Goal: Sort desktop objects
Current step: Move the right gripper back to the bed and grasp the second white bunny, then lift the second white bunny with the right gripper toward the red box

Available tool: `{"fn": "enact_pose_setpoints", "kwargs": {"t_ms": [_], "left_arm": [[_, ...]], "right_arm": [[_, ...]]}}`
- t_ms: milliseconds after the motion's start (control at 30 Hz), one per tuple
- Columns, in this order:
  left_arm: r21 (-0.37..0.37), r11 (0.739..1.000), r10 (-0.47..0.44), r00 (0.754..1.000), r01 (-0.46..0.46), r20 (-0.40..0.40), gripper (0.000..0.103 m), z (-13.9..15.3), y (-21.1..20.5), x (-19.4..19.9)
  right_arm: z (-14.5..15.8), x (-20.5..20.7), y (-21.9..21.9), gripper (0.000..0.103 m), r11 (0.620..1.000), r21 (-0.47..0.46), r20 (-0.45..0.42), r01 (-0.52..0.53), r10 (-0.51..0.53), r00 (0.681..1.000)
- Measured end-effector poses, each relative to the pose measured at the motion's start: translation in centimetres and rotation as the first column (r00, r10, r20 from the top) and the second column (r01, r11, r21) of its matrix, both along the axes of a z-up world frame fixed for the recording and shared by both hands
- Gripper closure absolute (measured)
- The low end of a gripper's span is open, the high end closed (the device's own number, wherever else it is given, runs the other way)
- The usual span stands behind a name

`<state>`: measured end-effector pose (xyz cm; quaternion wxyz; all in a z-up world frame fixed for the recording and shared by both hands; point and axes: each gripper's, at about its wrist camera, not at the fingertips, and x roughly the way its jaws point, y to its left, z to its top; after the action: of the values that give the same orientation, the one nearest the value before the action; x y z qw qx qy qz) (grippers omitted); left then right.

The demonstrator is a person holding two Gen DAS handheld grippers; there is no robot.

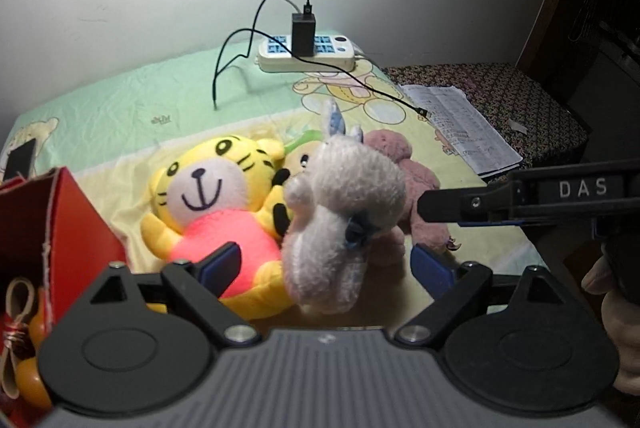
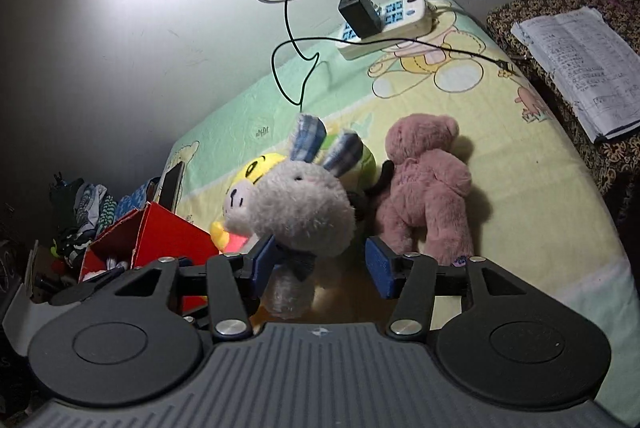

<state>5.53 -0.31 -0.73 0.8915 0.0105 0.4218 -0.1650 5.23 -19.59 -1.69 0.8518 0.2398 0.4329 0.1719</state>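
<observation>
— Where's the fluffy grey plush rabbit (image 2: 296, 196)?

— On the pastel cartoon-print sheet (image 1: 168, 100), leaning on the yellow plush tiger (image 1: 208, 196), pink teddy bear (image 2: 428, 188) beside it.

— And the claws?

— Left gripper (image 1: 324, 264) gapes wide, holding nothing. Right gripper (image 2: 320, 264) is parted around the rabbit's body; one pad touches, no squeeze.

Left claw (image 1: 325, 266) and right claw (image 2: 319, 265) both gape, angled downward.
</observation>
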Motion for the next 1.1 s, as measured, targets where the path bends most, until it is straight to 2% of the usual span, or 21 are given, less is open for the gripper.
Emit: {"fn": "enact_pose_setpoints", "kwargs": {"t_ms": [133, 200, 300, 367, 500, 733, 967, 1100], "left_arm": [[0.023, 1.000, 0.004, 1.000, -0.004, -0.027, 0.011, -1.7, -1.2, 1.3], [0.018, 1.000, 0.016, 0.999, -0.015, -0.050, 0.022, -2.3, -1.2, 2.0], [0.021, 0.999, 0.033, 0.997, -0.031, -0.075, 0.031, -2.9, -0.9, 2.7], [0.041, 0.998, 0.047, 0.995, -0.043, -0.089, 0.032, -3.4, -0.9, 3.2], [0.013, 0.998, 0.065, 0.990, -0.064, -0.122, 0.041, -4.0, -0.5, 4.1], [-0.024, 0.997, 0.072, 0.985, -0.077, -0.156, 0.043, -4.2, 0.0, 5.2], [-0.050, 0.994, 0.084, 0.980, -0.095, -0.181, 0.044, -4.5, 0.3, 5.7], [-0.055, 0.994, 0.088, 0.980, -0.099, -0.181, 0.045, -4.1, -0.1, 5.0]], "right_arm": [[-2.1, 1.4, -0.8, 0.048, 0.998, 0.056, -0.069, -0.024, 0.028, 0.997], [-2.7, 2.1, -0.7, 0.048, 0.995, 0.089, -0.090, -0.047, 0.055, 0.994], [-3.1, 3.0, -0.4, 0.047, 0.991, 0.118, -0.094, -0.070, 0.081, 0.992], [-3.4, 3.8, 0.0, 0.044, 0.987, 0.135, -0.103, -0.091, 0.105, 0.989], [-3.8, 5.2, 0.6, 0.037, 0.980, 0.162, -0.094, -0.117, 0.133, 0.987], [-4.4, 6.9, 2.5, 0.034, 0.967, 0.201, -0.072, -0.157, 0.174, 0.982], [-4.3, 7.3, 3.5, 0.045, 0.959, 0.200, -0.042, -0.201, 0.213, 0.976], [-3.9, 6.8, 3.1, 0.047, 0.957, 0.202, -0.039, -0.209, 0.221, 0.975]]}}
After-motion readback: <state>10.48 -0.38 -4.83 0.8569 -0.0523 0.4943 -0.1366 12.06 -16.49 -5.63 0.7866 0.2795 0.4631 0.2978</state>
